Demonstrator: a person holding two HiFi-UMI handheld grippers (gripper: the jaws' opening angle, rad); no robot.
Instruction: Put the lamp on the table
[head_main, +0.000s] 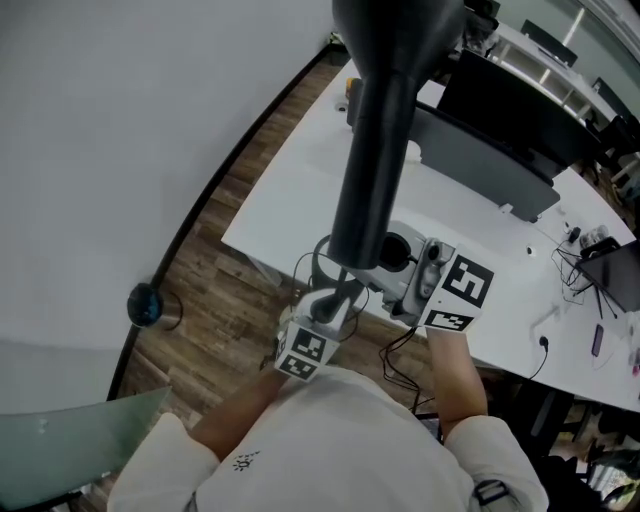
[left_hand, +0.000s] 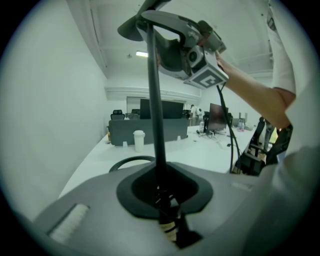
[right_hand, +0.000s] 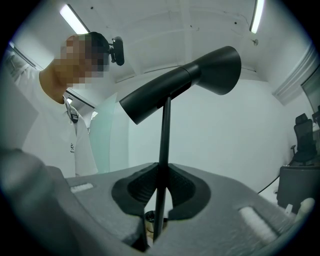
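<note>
I hold a black lamp with both grippers. Its big cone-shaped head rises toward the head camera, above the near edge of the white table. In the left gripper view the thin black stem runs up from between the jaws of my left gripper, which is shut on it. My right gripper is shut on the same stem, higher up, below the lamp head. From above, the left gripper sits just below the right gripper. The lamp's foot is hidden.
On the table stand a grey divider, a dark monitor and a paper cup. Cables lie at the right. A black loop lies near the table's edge. Wood floor and a white wall are on the left.
</note>
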